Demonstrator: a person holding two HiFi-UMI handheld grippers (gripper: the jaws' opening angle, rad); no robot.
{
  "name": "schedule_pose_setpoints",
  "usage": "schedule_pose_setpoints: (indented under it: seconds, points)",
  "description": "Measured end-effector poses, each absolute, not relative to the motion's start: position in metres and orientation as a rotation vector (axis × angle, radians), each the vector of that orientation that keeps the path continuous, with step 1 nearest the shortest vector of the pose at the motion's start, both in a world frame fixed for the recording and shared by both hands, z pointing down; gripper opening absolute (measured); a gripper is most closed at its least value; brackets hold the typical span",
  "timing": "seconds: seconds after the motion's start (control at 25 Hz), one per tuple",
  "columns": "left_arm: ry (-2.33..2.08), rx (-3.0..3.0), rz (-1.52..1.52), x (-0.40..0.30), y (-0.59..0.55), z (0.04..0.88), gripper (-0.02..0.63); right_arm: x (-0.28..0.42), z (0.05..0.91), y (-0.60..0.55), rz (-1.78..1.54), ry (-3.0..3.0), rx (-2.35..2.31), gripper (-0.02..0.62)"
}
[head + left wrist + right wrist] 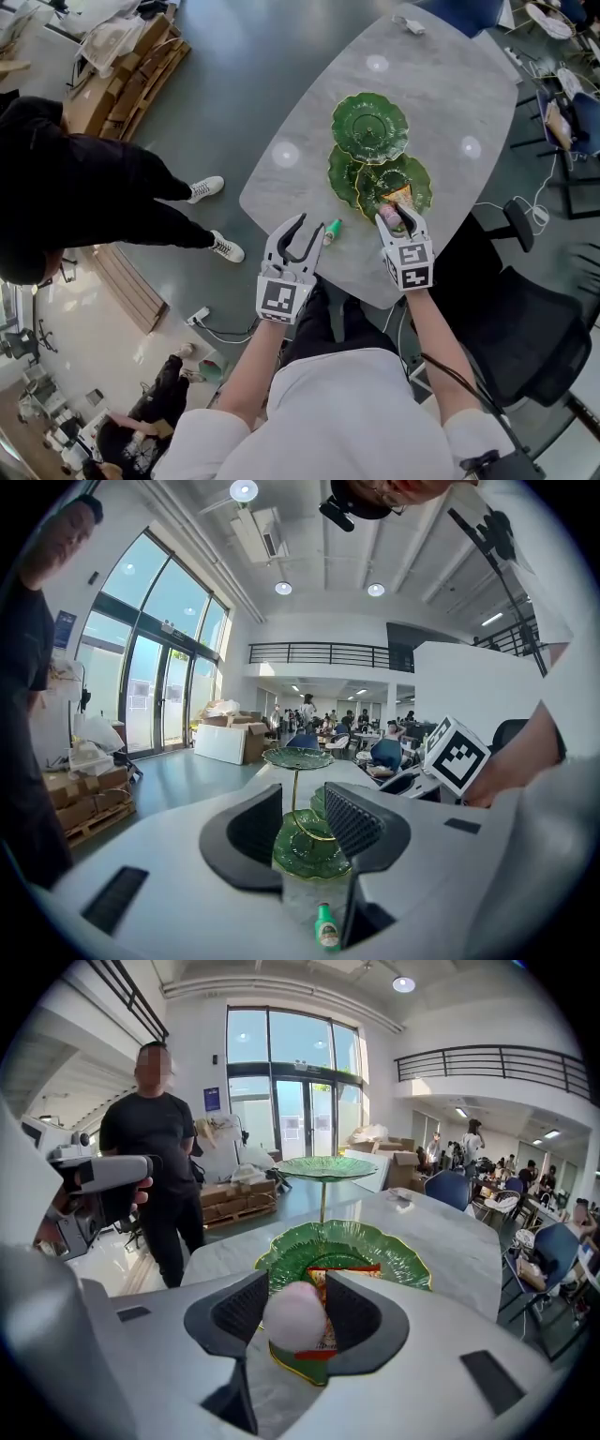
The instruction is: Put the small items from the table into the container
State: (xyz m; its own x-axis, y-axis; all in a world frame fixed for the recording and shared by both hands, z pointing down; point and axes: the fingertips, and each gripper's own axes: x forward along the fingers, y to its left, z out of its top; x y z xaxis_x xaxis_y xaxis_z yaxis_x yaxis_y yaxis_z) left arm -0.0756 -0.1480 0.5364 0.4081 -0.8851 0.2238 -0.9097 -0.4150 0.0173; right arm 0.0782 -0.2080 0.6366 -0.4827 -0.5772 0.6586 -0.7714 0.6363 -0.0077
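Your right gripper (296, 1309) clamps 1 pink ball (293, 1317) above the green leaf plate (398, 1255); your left gripper (305, 825) gapes wide, empty, beside the small green bottle (326, 928).

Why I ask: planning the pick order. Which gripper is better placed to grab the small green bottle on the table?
Left. The left gripper, fingers open and empty, sits right beside the green bottle, while the right gripper is shut on a pink ball over the green plate.

Glossy green dish (394, 1255), seemingly marble table (441, 103)
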Motion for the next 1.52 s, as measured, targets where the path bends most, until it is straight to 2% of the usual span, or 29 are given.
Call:
schedule_pose_setpoints:
  seconds: [0.48,1.2,1.52]
  points:
    - [-1.630,2.502,0.246,-0.074,-0.145,0.526,0.135,0.082,0.615,-0.201,0.382,-2.288,1.058,0.187]
    - [-1.724,2.553,0.160,-0.070,-0.108,0.441,0.133,0.083,0.471,-0.127,0.295,-2.583,1.024,0.186]
    - [-1.758,2.559,0.147,-0.072,-0.083,0.425,0.133,0.088,0.441,-0.104,0.265,-2.646,1.063,0.186]
